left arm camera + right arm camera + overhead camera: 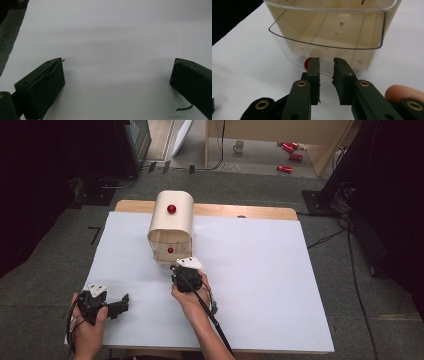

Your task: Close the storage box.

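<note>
A rounded wooden box (170,222) stands at the back middle of the white table (260,280), with one red knob (171,209) on its top. A second red knob (170,250) sits low on its clear front flap (329,30). My right gripper (174,268) is right in front of that flap, low at the table. Its jaws stand narrowly open (326,62) with nothing between them, and the low red knob (306,63) peeks out just left of the left jaw. My left gripper (125,301) rests near the front left corner, wide open (117,67) over bare white surface.
The table's wooden back edge (240,211) shows behind the box. On the floor beyond lie red cans (290,155) and a mug (239,146). Dark equipment and cables (325,237) flank the table on both sides.
</note>
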Demonstrator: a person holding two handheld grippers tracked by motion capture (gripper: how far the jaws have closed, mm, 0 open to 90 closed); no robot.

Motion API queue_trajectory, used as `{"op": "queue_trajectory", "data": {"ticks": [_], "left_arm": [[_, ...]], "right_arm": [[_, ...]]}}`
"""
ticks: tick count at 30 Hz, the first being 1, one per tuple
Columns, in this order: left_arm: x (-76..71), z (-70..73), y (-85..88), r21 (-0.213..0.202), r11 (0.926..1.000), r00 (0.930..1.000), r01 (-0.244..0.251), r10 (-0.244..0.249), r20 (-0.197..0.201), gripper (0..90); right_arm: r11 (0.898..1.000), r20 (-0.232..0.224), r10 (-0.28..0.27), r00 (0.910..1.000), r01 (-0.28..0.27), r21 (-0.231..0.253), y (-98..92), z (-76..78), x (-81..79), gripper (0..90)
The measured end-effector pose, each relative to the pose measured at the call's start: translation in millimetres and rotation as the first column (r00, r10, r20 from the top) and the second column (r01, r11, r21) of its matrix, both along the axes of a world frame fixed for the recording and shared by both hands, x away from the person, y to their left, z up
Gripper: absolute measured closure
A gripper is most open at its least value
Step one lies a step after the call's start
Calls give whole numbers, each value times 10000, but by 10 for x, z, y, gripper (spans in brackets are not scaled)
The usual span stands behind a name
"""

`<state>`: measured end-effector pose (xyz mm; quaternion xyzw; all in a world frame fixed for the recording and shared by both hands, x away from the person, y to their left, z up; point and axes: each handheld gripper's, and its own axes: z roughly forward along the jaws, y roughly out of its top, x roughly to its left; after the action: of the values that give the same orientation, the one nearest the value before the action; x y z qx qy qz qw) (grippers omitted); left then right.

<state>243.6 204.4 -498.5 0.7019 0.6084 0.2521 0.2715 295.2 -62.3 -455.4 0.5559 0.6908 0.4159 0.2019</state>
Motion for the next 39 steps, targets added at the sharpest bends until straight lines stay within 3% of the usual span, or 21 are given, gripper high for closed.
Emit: {"op": "queue_trajectory", "data": {"ticks": [14, 17, 18, 19, 21, 22, 23, 26, 27, 31, 39], "left_arm": [[0, 0, 0, 4, 10000, 10000, 1, -1, -8, 0], [0, 0, 0, 4, 10000, 10000, 0, 0, -3, 0], [0, 0, 0, 4, 10000, 10000, 1, -1, -4, 0], [0, 0, 0, 6, 10000, 10000, 1, -1, -5, 0], [0, 0, 1, 15, 10000, 10000, 4, -4, -2, 0], [0, 0, 0, 15, 10000, 10000, 4, -4, -1, 0], [0, 0, 0, 15, 10000, 10000, 4, -4, -1, 0], [0, 0, 0, 15, 10000, 10000, 0, 0, 2, 0], [0, 0, 0, 13, 10000, 10000, 0, 0, 4, 0], [0, 0, 0, 17, 10000, 10000, 1, -1, 4, 0], [-1, 1, 1, 35, 10000, 10000, 16, -16, -14, 0]], "right_arm": [[9999, 87, -33, 10000, 34, -100, -48, -37, 117, 750], [9998, 51, 211, 9998, -211, -34, -68, -41, 109, 658], [9988, -6, 497, 9988, -497, -40, -99, -36, 95, 542], [9988, -6, 497, 9988, -497, -40, -99, -36, 95, 542], [9975, -43, 666, 9978, -666, -219, -140, -28, 76, 369], [9950, -35, 818, 9966, -819, -579, -191, -17, 51, 161], [9950, -35, 818, 9966, -819, -579, -191, -17, 51, 161], [9915, -3, 1114, 9938, -1112, -672, -333, 17, 2, 0], [9920, 97, 1152, 9933, -1145, -530, -445, 47, -31, 0], [9938, 246, 997, 9947, -983, -522, -603, 89, -72, 0], [9992, 359, 31, 9994, -17, -408, -1153, 158, -173, 0]]}}
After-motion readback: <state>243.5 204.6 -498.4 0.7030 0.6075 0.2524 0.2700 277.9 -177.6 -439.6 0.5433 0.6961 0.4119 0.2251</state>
